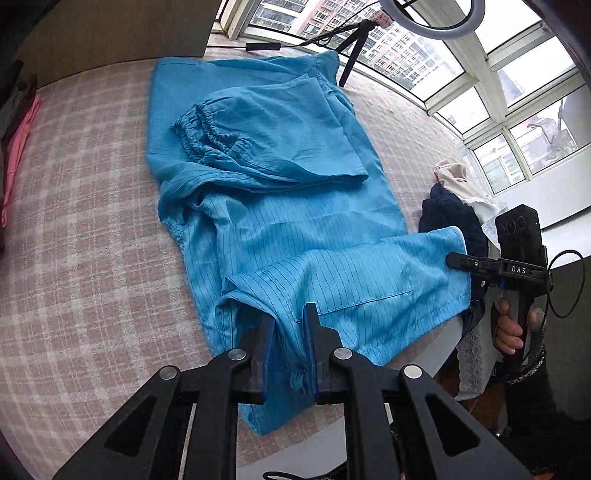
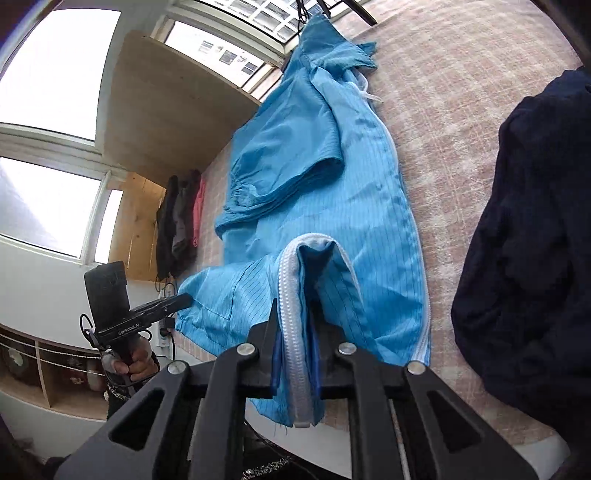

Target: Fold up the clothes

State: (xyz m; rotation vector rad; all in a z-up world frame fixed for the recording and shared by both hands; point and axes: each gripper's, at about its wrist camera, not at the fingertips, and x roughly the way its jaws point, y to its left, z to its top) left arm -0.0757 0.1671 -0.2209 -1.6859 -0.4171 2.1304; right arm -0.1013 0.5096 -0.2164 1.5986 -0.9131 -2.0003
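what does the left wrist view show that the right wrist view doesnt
Only the left wrist view shows the ring light by the window, a pale lace-edged cloth, and the garment's patch pocket.

Only the right wrist view shows the white zipper running through the right gripper, and the open shelves below the window.

Both show the blue striped garment on the checked bed cover, its near hem between the fingers of both the left gripper and the right, and a dark garment beside it.

Bare checked cover (image 1: pixel 81 206) left of garment (image 1: pixel 280 221), clothes pile (image 1: pixel 454 206) (dark) right
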